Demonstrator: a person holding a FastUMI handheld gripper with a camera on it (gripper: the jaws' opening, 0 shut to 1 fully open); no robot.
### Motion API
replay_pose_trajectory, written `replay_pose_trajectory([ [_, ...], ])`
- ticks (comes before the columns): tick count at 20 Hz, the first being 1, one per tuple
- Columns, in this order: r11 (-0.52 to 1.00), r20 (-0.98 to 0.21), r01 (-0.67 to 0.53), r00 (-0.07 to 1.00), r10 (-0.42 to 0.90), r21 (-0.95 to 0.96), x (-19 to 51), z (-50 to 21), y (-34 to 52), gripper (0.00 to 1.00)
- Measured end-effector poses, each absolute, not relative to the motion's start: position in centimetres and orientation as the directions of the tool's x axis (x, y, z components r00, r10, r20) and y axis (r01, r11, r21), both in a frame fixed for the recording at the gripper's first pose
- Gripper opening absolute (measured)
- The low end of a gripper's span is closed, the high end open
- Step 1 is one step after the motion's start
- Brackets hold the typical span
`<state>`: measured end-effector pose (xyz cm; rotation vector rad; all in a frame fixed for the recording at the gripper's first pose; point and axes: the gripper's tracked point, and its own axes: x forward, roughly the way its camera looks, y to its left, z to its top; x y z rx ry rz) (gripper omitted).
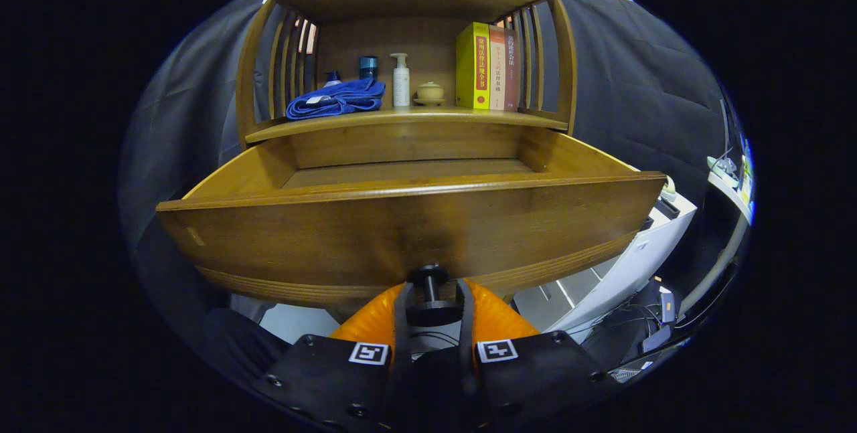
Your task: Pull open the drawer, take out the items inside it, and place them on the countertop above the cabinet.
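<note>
Claw (432,302) clamped on the open drawer (402,232)'s knob (430,277); book (473,65) spines bear unreadable writing

Gripper (432,302) fingers clasping knob (430,278) on drawer (408,229) front (pulled out), countertop (408,118) above.

The single view rides on the tool (432,299) and looks forward along its fingers, very close to the drawer front (402,232). It faces the cabinet from just below the front's rim, with the counter (408,118) beyond and higher.
</note>
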<state>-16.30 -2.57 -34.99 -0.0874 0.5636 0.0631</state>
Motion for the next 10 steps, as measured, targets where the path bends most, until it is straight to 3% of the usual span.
replay_pose_trajectory([
  [2, 0.996, -0.513, -0.073, 0.857, 0.040, -0.046, -16.4, -34.8, -2.8, 0.40],
  [6, 1.000, -0.489, -0.003, 0.872, 0.005, 0.004, -16.2, -34.3, -3.3, 0.68],
  [9, 0.998, -0.448, -0.052, 0.894, 0.026, -0.044, -15.8, -32.0, -3.1, 0.90],
  [10, 0.997, -0.429, -0.067, 0.902, 0.039, -0.050, -15.6, -30.9, -3.1, 0.91],
])
